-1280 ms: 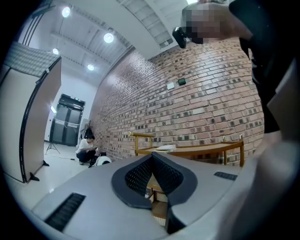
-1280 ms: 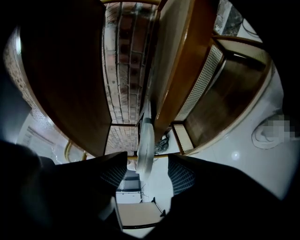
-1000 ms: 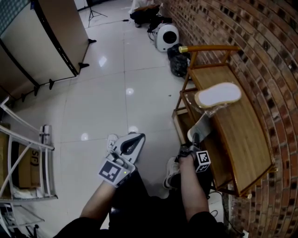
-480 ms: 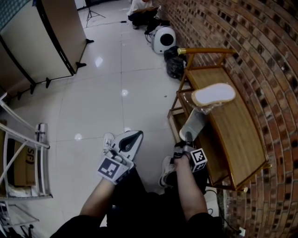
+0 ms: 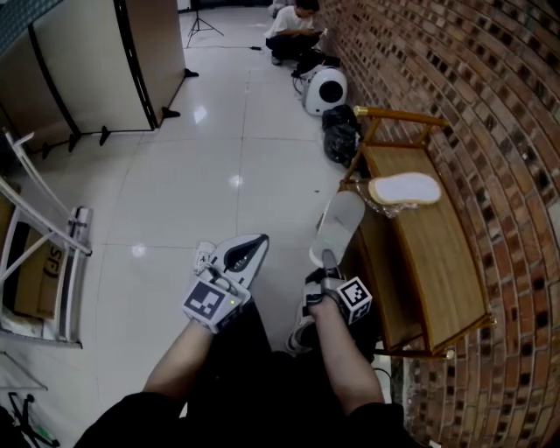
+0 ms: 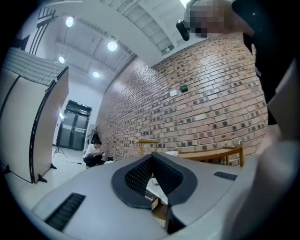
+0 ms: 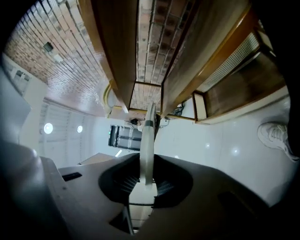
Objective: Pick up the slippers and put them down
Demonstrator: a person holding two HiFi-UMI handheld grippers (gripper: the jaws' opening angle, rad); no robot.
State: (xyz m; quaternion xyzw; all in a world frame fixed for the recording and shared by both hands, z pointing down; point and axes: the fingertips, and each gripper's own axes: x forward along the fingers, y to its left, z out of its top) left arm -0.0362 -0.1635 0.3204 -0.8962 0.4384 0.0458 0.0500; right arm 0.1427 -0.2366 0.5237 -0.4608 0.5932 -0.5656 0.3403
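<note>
Now the right claw [image 5: 326,258], just closed, pinches a slipper [image 5: 338,226] by its edge; best keep it level and set it beside its mate [image 5: 404,189] on the worktop [image 5: 437,262]; the left claw [image 5: 241,258] gapes empty.

Pictured: two slippers [image 5: 404,189] [image 5: 339,226], two grippers [image 5: 248,252] [image 5: 328,260], two sneakers [image 5: 204,256] [image 5: 302,332], one bench [image 5: 437,262], one black bag [image 5: 339,131], one round white appliance [image 5: 328,87], one seated person [image 5: 296,19].
</note>
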